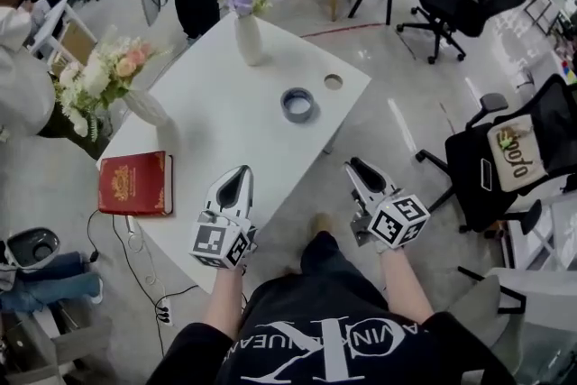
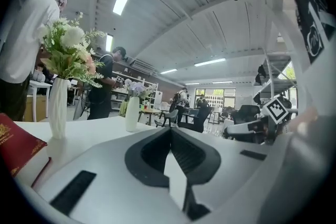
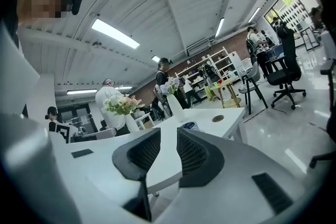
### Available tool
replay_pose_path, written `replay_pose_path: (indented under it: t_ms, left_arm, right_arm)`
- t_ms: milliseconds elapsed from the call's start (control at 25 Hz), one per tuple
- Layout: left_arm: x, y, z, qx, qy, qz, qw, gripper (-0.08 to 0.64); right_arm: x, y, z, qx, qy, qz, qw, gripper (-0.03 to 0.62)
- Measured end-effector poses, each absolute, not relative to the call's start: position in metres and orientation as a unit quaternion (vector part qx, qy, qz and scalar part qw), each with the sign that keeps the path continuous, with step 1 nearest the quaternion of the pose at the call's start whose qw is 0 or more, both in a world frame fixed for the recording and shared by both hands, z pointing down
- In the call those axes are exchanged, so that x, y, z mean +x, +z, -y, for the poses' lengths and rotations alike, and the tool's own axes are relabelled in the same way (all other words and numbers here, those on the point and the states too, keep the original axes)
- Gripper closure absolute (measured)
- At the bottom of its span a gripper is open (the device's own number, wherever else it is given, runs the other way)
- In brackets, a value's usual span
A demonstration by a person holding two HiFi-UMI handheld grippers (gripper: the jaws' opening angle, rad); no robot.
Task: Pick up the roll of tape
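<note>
Near the far side of the white bench point(image 1: 221, 117), the roll of tape point(image 1: 298, 105) lies flat, well ahead of both claws. The left claw point(image 1: 238, 178) is pressed together and empty. The right claw point(image 1: 360, 169) is spread, gripping nothing, just off the bench's edge.

I am reading very little here. Across the black shirt point(image 1: 335, 345) below me, white capitals are running beside a large crossed logo: "UEAN" on one side and "AVIN" on the other, both cut off at the ends. On the tan headrest cover point(image 1: 517, 151) of the black office chair point(image 1: 478, 185), dark letters are lying sideways, something like "polo", but I am not reading them surely. The red book point(image 1: 135, 183) is showing a gold crest, too small to read. The cubes on my left gripper point(image 1: 242, 170) and right gripper point(image 1: 353, 163) are showing only black-and-white square markers.
</note>
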State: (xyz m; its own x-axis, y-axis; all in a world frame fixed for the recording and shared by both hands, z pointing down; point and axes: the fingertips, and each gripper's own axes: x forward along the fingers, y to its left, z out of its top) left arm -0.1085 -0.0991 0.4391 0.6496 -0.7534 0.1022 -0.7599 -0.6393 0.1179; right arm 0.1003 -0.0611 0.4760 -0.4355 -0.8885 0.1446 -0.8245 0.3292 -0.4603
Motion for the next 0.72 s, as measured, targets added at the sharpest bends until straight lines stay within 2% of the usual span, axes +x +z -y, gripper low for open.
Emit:
replay_pose_path:
  t_ms: [720]
  left_arm:
    - [-0.086,0.452,0.173,0.872,0.028,0.478,0.099,0.558]
  right_arm:
    - [0.114,0.496,0.166,-0.453,-0.274,-0.847,0.033,0.488]
